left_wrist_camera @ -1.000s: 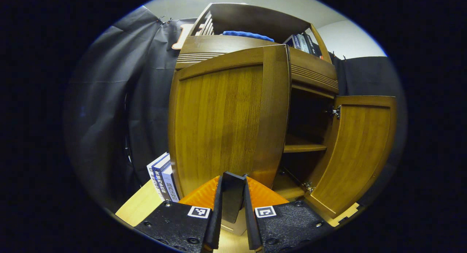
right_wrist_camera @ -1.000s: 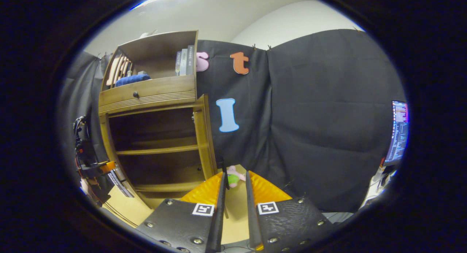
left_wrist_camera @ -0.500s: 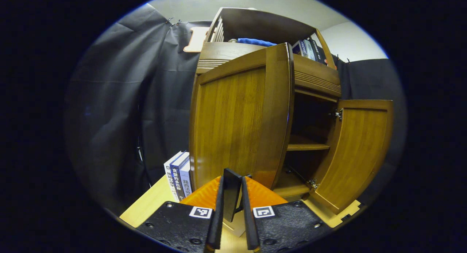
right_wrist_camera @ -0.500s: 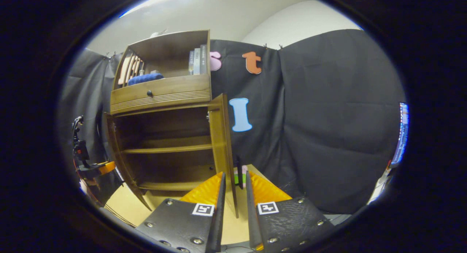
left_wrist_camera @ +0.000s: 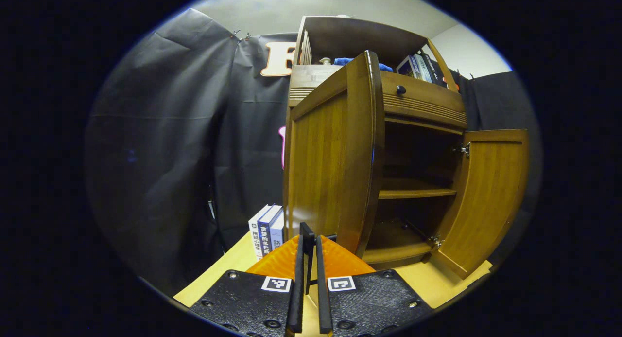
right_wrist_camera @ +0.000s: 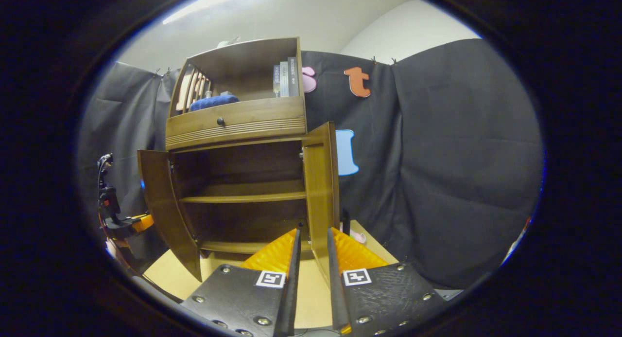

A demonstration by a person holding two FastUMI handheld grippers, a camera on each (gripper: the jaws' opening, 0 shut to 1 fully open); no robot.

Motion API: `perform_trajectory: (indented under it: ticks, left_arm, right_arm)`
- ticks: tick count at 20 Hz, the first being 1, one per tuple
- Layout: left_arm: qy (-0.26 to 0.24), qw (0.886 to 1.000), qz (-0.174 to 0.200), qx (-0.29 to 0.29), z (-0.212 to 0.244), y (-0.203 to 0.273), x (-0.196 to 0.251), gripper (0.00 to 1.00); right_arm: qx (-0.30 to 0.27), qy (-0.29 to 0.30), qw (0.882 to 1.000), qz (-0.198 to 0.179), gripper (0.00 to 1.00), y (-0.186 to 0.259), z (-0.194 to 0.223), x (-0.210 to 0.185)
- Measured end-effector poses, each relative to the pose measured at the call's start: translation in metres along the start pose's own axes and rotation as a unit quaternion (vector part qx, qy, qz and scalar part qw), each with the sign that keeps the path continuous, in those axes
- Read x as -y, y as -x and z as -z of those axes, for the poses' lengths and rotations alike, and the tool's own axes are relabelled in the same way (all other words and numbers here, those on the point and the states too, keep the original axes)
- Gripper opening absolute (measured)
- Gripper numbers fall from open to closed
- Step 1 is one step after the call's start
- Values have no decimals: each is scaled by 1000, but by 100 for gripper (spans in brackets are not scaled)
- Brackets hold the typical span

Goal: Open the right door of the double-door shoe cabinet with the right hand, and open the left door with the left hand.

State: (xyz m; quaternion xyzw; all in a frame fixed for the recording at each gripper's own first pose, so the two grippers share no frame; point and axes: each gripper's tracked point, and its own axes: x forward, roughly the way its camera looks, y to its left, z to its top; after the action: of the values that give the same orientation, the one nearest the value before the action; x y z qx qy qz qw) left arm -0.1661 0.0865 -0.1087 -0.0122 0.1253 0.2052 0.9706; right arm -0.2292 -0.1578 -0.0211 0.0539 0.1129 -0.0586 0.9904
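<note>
Wooden left door (left_wrist_camera: 335, 157) and right door (right_wrist_camera: 321, 191) open; each gripper's fingers nearly closed, holding nothing

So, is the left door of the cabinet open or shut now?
Open. The left door stands swung out from the cabinet, and the shelf inside shows.

The cabinet (right_wrist_camera: 238, 128) and both doors (left_wrist_camera: 335, 152) are brown wood with visible grain and a satin sheen. Its hinges (left_wrist_camera: 465, 149) are shiny metal. The bench (right_wrist_camera: 170, 274) is pale, matt wood.
</note>
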Motion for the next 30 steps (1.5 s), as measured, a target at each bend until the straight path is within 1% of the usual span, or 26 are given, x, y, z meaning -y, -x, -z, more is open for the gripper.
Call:
perform_trajectory:
  ticks: [1, 2, 3, 4, 5, 6, 7, 9, 10, 11, 13, 15, 16, 17, 18, 19, 20, 25, 28, 29, 30]
  left_arm:
    - [-1, 1000, -6, 0, -1, 2, -5, 10]
    - [-1, 1000, -11, 0, 0, 3, -9, 13]
    - [-2, 1000, -16, 0, 0, 4, -14, 13]
    - [-2, 1000, -20, 0, 0, 4, -17, 12]
    - [-3, 1000, -25, 1, -1, 6, -21, 12]
    - [-3, 999, -31, 1, -2, 7, -25, 16]
    - [-2, 999, -40, 1, -2, 6, -31, 12]
    - [0, 999, -53, 2, -3, 6, -39, 12]
    - [1, 998, -57, 2, -4, 5, -42, 16]
    - [0, 998, -59, 2, -4, 7, -49, 10]
    - [0, 998, -71, 2, -2, 8, -61, 7]
    - [8, 997, -78, 4, -4, 10, -69, 7]
    - [10, 997, -82, 3, -3, 11, -72, 7]
    - [8, 996, -85, 4, -3, 13, -75, 6]
    - [4, 996, -90, 4, -3, 14, -79, 7]
    - [1, 995, -95, 5, -4, 16, -84, 7]
    - [3, 995, -101, 6, -5, 17, -89, 7]
    - [11, 991, -133, 9, -6, 24, -116, 7]
    - [25, 991, -130, 5, -6, 26, -116, 7]
    - [25, 991, -134, 6, -6, 27, -115, 7]
    - [23, 990, -137, 9, -7, 30, -115, 7]
  right_arm:
    - [-1, -1, 1000, -1, 29, 0, 0, 0]
    - [-2, -3, 1000, -1, 29, -1, 1, -1]
    - [-3, -5, 1000, -1, 24, -1, 1, -1]
    - [-4, -6, 1000, -1, 29, -1, 2, -1]
    - [-5, -8, 1000, -1, 29, -1, 3, -1]
    - [-5, -8, 1000, -1, 29, -2, 4, 0]
    - [-6, -8, 1000, -1, 29, -3, 4, 0]
    - [-7, -8, 1000, -2, 29, -1, 3, -1]
    - [-8, -8, 1000, -2, 29, -1, 4, 0]
    - [-8, -8, 1000, -2, 29, -2, 4, -1]
    - [-11, -9, 1000, -2, 29, -3, 6, -1]
    - [-13, -12, 1000, -3, 29, -4, 7, -2]
    - [-14, -12, 1000, -3, 34, -5, 9, -2]
    - [-16, -12, 1000, -4, 29, -5, 9, -2]
    - [-17, -12, 1000, -4, 29, -5, 10, -3]
    - [-18, -13, 1000, -5, 24, -6, 10, -3]
    - [-20, -14, 1000, -5, 29, -6, 12, -3]
    - [-22, -16, 1000, -7, 29, -10, 13, -3]
    - [-22, -15, 1000, -8, 29, -9, 13, -2]
    - [-22, -15, 1000, -8, 34, -9, 12, -2]
    - [-21, -17, 1000, -9, 34, -9, 13, -2]
